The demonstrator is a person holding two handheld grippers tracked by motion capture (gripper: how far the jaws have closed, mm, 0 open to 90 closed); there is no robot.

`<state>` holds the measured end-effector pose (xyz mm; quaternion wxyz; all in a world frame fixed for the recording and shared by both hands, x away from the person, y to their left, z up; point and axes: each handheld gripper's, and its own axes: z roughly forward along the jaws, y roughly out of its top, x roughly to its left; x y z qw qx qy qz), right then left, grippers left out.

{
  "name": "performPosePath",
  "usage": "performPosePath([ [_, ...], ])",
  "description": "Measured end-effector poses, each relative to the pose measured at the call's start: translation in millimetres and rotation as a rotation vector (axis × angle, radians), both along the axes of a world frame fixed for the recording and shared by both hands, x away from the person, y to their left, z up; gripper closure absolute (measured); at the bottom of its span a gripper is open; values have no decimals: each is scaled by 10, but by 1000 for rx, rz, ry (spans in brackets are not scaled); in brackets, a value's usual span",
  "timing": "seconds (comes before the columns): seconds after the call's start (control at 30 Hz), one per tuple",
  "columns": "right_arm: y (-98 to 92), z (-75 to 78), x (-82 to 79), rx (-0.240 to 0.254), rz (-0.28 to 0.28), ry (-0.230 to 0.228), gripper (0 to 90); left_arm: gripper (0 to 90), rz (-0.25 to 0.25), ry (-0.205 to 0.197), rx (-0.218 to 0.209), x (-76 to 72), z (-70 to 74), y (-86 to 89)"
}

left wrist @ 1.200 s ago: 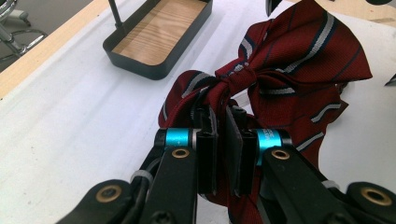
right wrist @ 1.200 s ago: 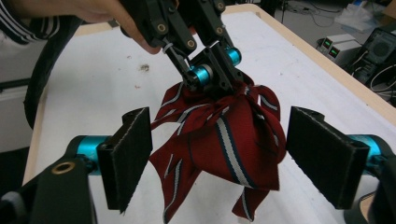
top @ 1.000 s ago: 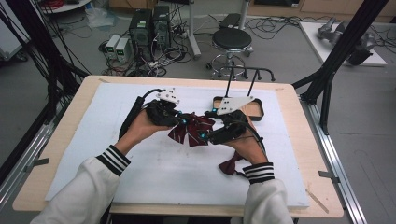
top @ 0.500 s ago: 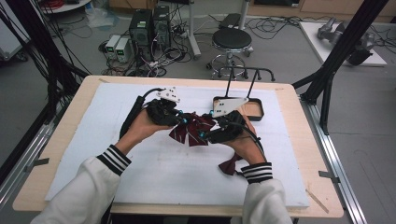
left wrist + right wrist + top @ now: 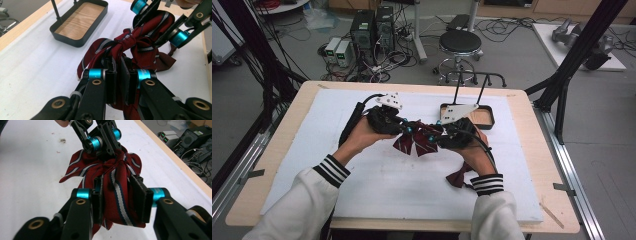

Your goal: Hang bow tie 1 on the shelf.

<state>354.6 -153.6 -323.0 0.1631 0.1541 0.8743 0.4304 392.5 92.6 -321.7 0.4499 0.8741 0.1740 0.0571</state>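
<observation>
The left claw [image 5: 119, 86] is clamped tight on one wing of the dark red striped fabric bow tie [image 5: 135, 45], its black pads squeezed together with a fold of cloth pinched between them. That hold looks like an anchor: it keeps the bow lifted just off the worktop so the other side can be worked. Facing it across the knot, the right claw [image 5: 120, 200] has just been closing, and the other wing, with its white and navy stripes, sits between its pads, pressed on the left side and met by the right pad at the fabric's edge. I would call that a grip taking hold, probably to pull the two wings apart or straighten the knot between them.

From above, the two claws meet nose to nose near the middle of the white padded sheet [image 5: 377, 175] that covers the wooden worktop [image 5: 542, 165], with the bow tie [image 5: 419, 140] strung between them. A second piece of the same dark red cloth [image 5: 460, 176] lies flat beside the person's right wrist, touching nothing else. Beyond the right hand [image 5: 474, 152] stands a shallow black metal tray with a wooden floor [image 5: 80, 22] and an upright wire handle, well within reach, likely where finished pieces go. Both striped cuffs rest low over the sheet.
</observation>
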Motion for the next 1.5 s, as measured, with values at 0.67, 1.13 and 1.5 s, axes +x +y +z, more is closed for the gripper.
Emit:
performPosePath([
  [0.67, -29, 2, 28, 33, -40, 58, 839, 825, -19, -2, -13, -12, -5, 34],
  [1.13, -68, 31, 10, 64, -47, 37, 844, 583, 4, -21, -16, -10, -12, 53],
  [1.5, -221, 100, -1, 124, -80, 12, 843, 154, 23, -75, -87, -24, -86, 127],
])
